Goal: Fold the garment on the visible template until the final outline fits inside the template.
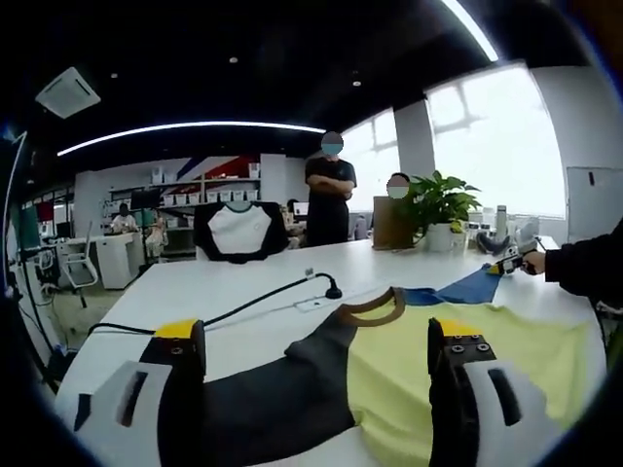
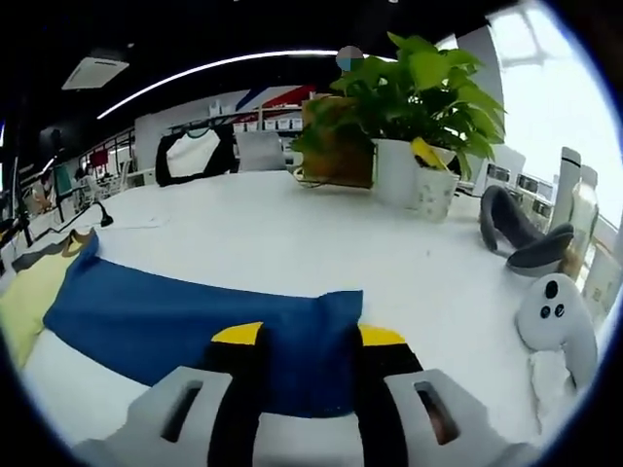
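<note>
In the left gripper view my left gripper [image 1: 321,375] hovers over the near edge of the white table [image 1: 243,292], its two jaws spread wide apart with nothing between them. Under and beyond the jaws lies the garment [image 1: 389,370], a T-shirt with a yellow body, a dark grey sleeve spread toward the left, a brown collar and a blue sleeve [image 1: 467,289] reaching toward the right edge of the table. At that blue sleeve I see the right gripper [image 1: 506,261], held by a hand in a dark sleeve. A black cable [image 1: 234,313] runs across the table beyond the garment, ending at a small black stand. At the far edge a potted plant [image 1: 440,209] stands; two people are behind the table, and a second black-and-white shirt [image 1: 238,232] hangs on a chair back.

In the right gripper view my right gripper [image 2: 310,341] has its jaws drawn in on the end of the blue sleeve [image 2: 195,316], the cloth pinched between them and lying flat on the table [image 2: 292,243]. The sleeve runs left to the yellow body [image 2: 24,302]. The potted plant [image 2: 409,107] stands near the far edge, and to the right lie a white hand controller [image 2: 555,326] and a grey headset [image 2: 521,238], well apart from the sleeve.
</note>
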The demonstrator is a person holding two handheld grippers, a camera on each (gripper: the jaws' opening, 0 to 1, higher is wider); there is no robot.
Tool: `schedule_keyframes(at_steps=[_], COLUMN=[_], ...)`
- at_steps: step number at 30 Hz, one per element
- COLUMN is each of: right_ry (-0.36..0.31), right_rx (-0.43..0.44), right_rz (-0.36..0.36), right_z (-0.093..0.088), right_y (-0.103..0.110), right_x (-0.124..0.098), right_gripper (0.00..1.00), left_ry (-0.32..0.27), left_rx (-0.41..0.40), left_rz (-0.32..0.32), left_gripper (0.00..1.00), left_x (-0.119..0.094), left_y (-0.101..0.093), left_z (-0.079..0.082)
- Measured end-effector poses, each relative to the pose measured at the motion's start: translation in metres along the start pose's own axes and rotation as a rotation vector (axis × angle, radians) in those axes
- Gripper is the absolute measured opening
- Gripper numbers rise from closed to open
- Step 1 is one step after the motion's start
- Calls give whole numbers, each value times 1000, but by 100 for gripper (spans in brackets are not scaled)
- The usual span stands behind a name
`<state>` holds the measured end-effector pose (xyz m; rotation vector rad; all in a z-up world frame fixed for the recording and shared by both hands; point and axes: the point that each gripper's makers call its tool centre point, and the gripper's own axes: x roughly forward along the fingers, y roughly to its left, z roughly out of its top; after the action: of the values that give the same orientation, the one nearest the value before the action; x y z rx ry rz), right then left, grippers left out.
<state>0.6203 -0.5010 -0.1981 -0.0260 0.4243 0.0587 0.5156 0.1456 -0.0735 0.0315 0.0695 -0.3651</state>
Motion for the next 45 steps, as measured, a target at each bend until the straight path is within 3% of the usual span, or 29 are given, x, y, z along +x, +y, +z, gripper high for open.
schedule_keyframes(at_steps=[3,8,14,25,38,45], right_ry=[-11,-18,-43,-86,-112,-126], right_rx=[-1,-16,-21,63,112,115], right_rz=[-25,-52,-115,-182,-219,-219], right_z=[-1,-1,3,7,0,9], right_y=[-4,-2,-3,-6,-5,-8], right_x=[-1,-2,-8,-30,-61,-65], right_gripper=[12,1,0,0,0,0], left_ry=[1,1,-1,-13,-16,-7], left_rx=[-1,-1,-9,-16,-4,-2], left_rz=[-2,1,5,15,12,9], left_gripper=[100,100,100,100,100,100], left_x=[-1,-5,-14,-33,-53,-62], left_y=[-1,-2,-3,3,0,-3], left_z=[0,1,1,4,6,7])
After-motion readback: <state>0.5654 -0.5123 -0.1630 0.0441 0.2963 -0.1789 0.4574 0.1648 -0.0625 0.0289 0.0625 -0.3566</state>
